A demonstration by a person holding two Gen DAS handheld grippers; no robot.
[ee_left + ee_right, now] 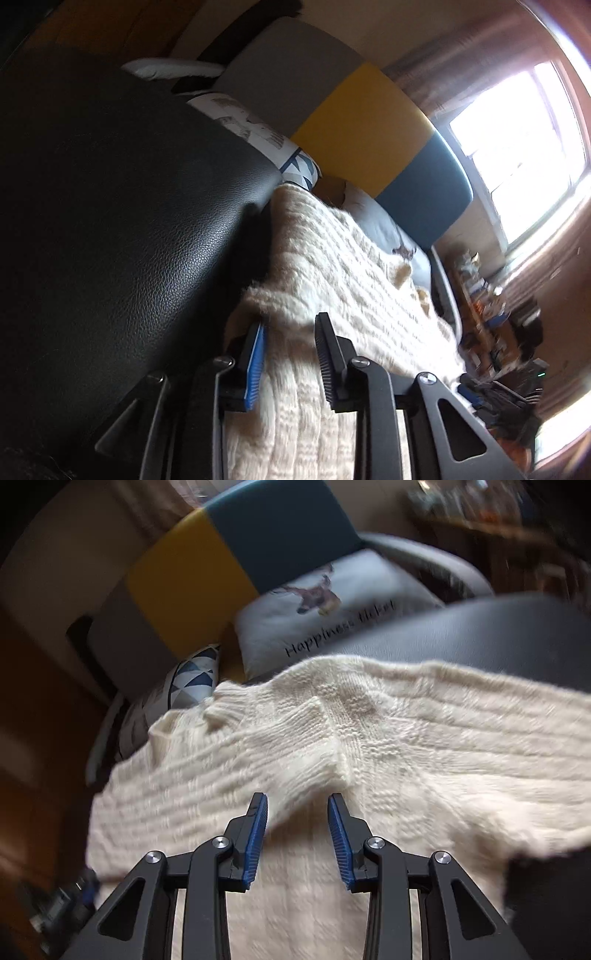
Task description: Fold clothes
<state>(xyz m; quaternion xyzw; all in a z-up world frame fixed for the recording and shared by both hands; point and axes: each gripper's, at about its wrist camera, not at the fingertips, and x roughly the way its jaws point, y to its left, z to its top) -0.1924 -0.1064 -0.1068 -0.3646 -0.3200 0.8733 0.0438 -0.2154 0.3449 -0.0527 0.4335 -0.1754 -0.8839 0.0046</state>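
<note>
A cream cable-knit sweater (369, 738) lies spread over a black leather seat (498, 635). In the right wrist view its ribbed collar (229, 701) points toward the cushions, and a sleeve is folded across the body. My right gripper (297, 801) hovers open just above the knit near the sleeve seam, nothing between its blue pads. In the left wrist view the sweater (332, 266) runs along the edge of the black leather (129, 221). My left gripper (291, 325) stands open over the sweater's edge, fabric lying between the fingers but not pinched.
A headboard in grey, yellow (362, 125) and teal panels stands behind. A white cushion reading "Happiness ticket" (332, 620) and a blue triangle-print cushion (194, 679) lean against it. A bright window (517, 140) and a cluttered shelf (491, 314) lie to the right.
</note>
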